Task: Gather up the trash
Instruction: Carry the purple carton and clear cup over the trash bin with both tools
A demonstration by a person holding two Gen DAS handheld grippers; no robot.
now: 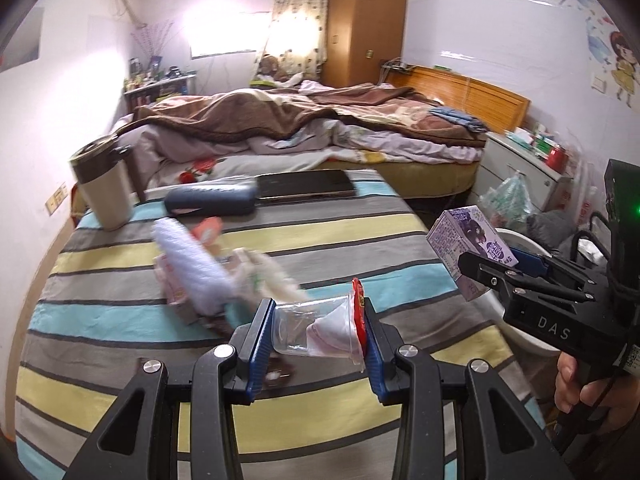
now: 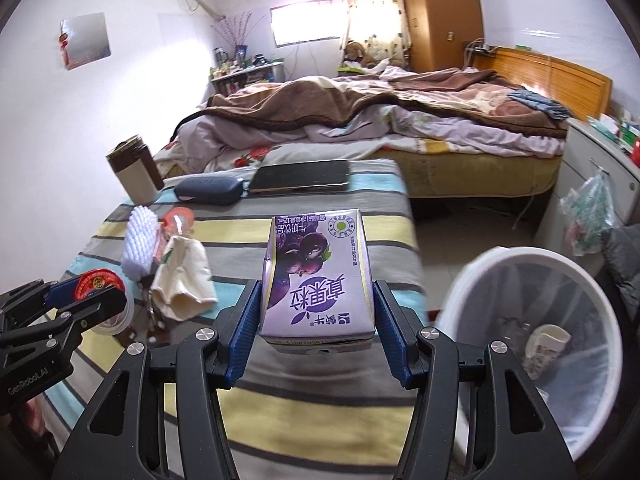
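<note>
My left gripper (image 1: pixel 318 326) is shut on a clear plastic cup with a red foil lid (image 1: pixel 320 330), held above the striped table; it also shows at the left of the right wrist view (image 2: pixel 94 298). My right gripper (image 2: pixel 316 320) is shut on a purple milk carton (image 2: pixel 316 276), held over the table's right edge; the carton also shows in the left wrist view (image 1: pixel 470 246). A white mesh trash bin (image 2: pixel 536 344) with a paper cup inside stands on the floor to the right. More litter lies on the table: a white foam sleeve (image 2: pixel 138 242), a cream wrapper (image 2: pixel 182 280) and an orange lid (image 2: pixel 178 216).
The striped tablecloth (image 1: pixel 280 236) also holds a tumbler (image 1: pixel 104 184), a dark glasses case (image 1: pixel 210 200) and a laptop (image 1: pixel 306 186) at the far end. An unmade bed (image 1: pixel 300 128) stands behind. A white cabinet (image 1: pixel 520 168) and hanging plastic bag (image 2: pixel 588 216) are at the right.
</note>
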